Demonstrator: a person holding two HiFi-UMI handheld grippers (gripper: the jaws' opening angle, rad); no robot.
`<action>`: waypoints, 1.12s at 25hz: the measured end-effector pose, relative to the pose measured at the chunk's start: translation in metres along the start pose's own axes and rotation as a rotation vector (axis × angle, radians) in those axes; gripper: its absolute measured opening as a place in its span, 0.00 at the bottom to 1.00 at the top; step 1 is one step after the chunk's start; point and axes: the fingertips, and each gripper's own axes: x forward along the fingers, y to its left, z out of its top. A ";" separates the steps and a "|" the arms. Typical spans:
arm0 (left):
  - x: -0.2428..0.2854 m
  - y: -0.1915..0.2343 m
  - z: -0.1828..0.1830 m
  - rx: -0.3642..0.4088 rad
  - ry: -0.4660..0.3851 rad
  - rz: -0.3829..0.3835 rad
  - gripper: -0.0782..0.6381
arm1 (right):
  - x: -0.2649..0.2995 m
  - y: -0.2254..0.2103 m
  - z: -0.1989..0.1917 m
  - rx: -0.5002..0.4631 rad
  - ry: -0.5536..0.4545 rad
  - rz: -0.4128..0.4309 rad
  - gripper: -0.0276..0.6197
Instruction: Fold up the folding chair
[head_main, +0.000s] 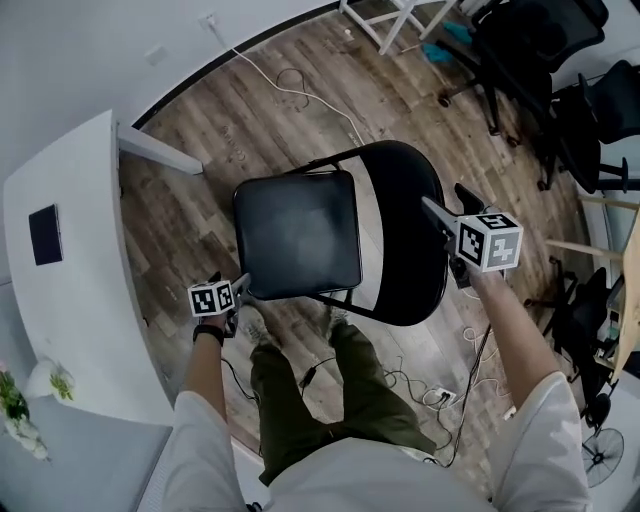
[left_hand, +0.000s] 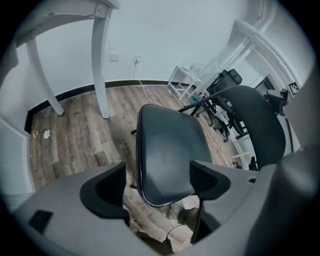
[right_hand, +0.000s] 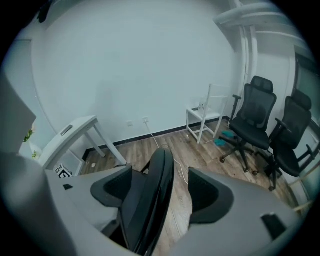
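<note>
**Both claws wide, chair not yet folded**

The folding chair stands open just in front of you, with its backrest on your right. Your right gripper straddles the backrest's top edge, jaws wide and not pinching. Your left gripper, equally wide, is at the near corner of the seat, and the seat's long axis runs away from it.

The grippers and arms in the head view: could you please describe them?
The left gripper and right gripper are grey with dark-lined jaws, each carrying a white cube printed with black square markers. The person wears short white sleeves and a black left wristband.
</note>
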 end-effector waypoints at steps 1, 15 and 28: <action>0.010 0.007 -0.001 0.006 0.014 -0.008 0.66 | 0.006 -0.002 -0.002 0.006 0.017 -0.002 0.60; 0.115 0.031 -0.003 -0.138 0.024 -0.322 0.67 | 0.066 -0.010 -0.016 0.163 0.128 0.094 0.60; 0.164 0.033 -0.016 -0.352 0.048 -0.601 0.67 | 0.083 0.003 -0.022 0.194 0.269 0.172 0.23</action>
